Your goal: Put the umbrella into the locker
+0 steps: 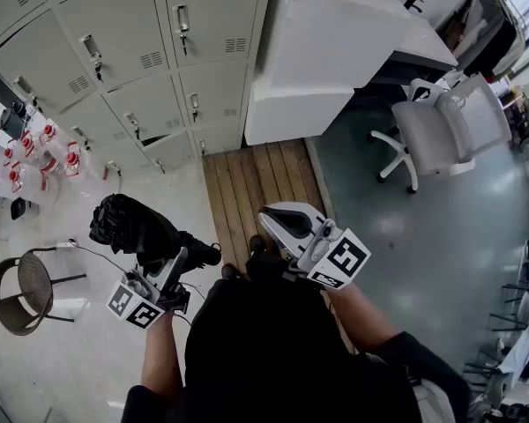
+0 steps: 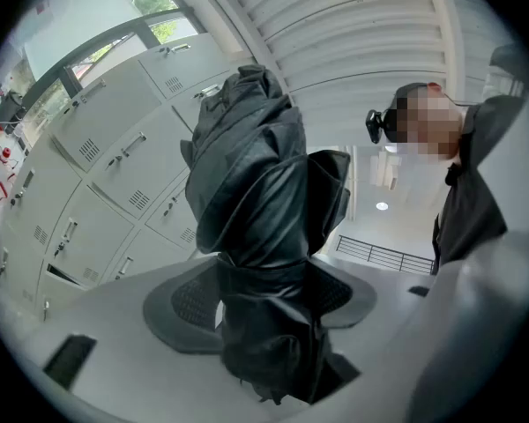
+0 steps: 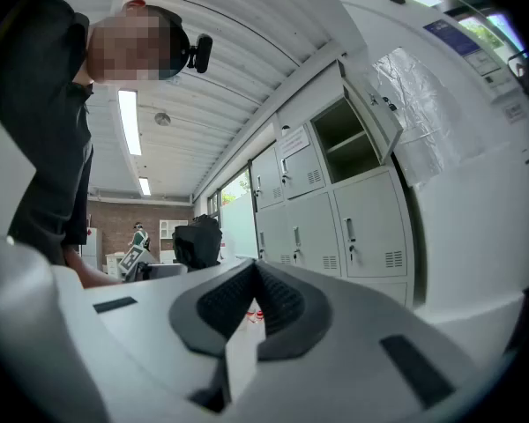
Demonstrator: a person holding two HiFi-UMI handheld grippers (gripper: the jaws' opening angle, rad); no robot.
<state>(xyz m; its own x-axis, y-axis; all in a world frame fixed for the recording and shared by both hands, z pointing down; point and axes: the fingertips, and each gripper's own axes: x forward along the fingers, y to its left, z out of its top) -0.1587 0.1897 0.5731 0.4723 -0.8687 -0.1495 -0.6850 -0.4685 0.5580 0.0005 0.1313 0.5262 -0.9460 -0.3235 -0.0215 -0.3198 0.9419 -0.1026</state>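
The folded black umbrella (image 1: 130,226) sticks up and to the left out of my left gripper (image 1: 175,258), in front of the grey lockers (image 1: 150,51). In the left gripper view the umbrella (image 2: 256,192) fills the gap and both dark pads (image 2: 183,304) press on its lower part, so the gripper (image 2: 260,296) is shut on it. My right gripper (image 1: 278,221) is held beside it over the wooden floor strip, shut with nothing in it. Its pads (image 3: 282,300) meet at the tip. One locker (image 3: 342,139) high in the bank stands open, with its door swung right.
A large white cabinet (image 1: 326,51) stands right of the lockers. A white office chair (image 1: 450,126) is at the right, and a round stool (image 1: 22,293) at the left. Wooden boards (image 1: 256,192) run from my feet towards the lockers. Red-and-white items (image 1: 44,152) lie at the far left.
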